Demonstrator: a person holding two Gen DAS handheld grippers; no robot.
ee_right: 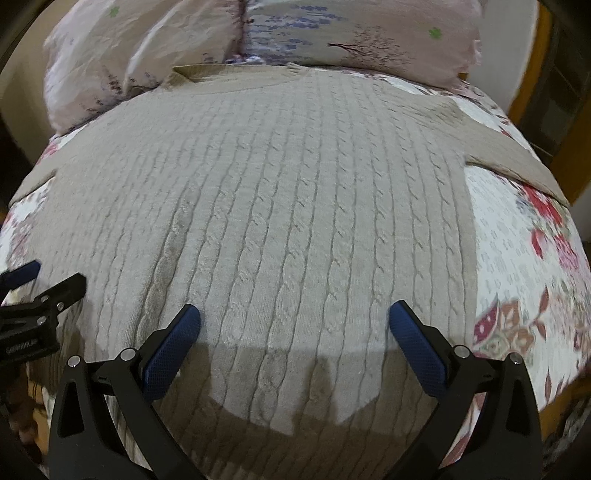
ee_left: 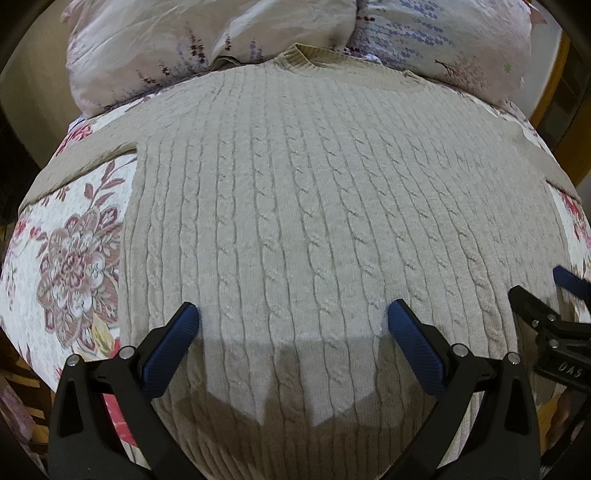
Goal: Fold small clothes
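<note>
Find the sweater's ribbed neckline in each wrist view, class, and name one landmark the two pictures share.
Left wrist view: the neckline sits at top centre, just below the pillows.
Right wrist view: the neckline sits at the top, left of centre, against the pillows.
Shared landmark: the floral pillows behind the beige cable-knit sweater.

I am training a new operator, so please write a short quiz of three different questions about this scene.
1. True or false: the sweater lies spread flat on the floral bedspread.
2. Which end of the sweater is farthest from the cameras? A) collar B) hem C) a cuff
3. Fill in: the left gripper and right gripper are both ____ and hold nothing.

Key:
1. True; both sleeves are stretched out sideways.
2. A; the collar lies next to the pillows.
3. open
</note>
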